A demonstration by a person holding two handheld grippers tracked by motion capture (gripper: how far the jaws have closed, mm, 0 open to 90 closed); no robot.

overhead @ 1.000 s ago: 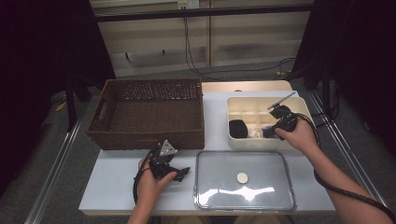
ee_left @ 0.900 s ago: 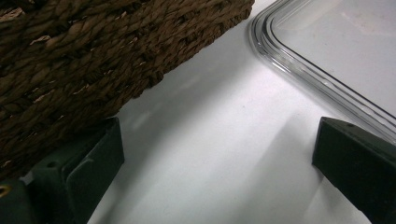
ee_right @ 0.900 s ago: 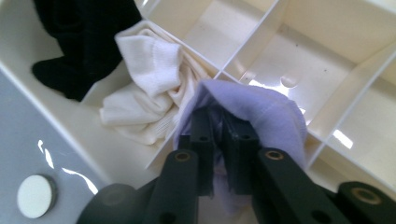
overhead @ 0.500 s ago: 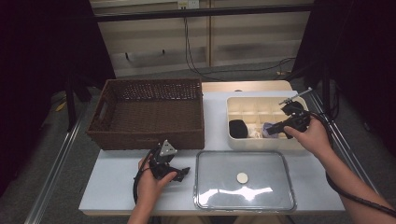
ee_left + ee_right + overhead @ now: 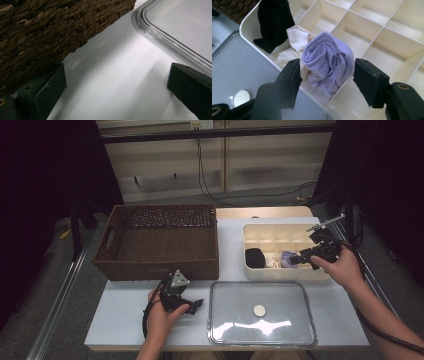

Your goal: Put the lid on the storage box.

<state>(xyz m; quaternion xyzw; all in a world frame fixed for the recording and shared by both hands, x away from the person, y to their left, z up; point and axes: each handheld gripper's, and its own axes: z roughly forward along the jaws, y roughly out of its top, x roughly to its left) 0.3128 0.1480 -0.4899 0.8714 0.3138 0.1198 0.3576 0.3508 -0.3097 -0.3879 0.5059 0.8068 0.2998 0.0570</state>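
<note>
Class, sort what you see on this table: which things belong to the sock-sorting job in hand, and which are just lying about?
In the job:
right gripper, jaws just opening
purple sock
divided box
white sock
black sock

Lying about:
wicker basket
clear lid
left gripper, open

Wicker basket [image 5: 50, 27] beside clear lid [image 5: 180, 32] on table [image 5: 120, 82]
</note>
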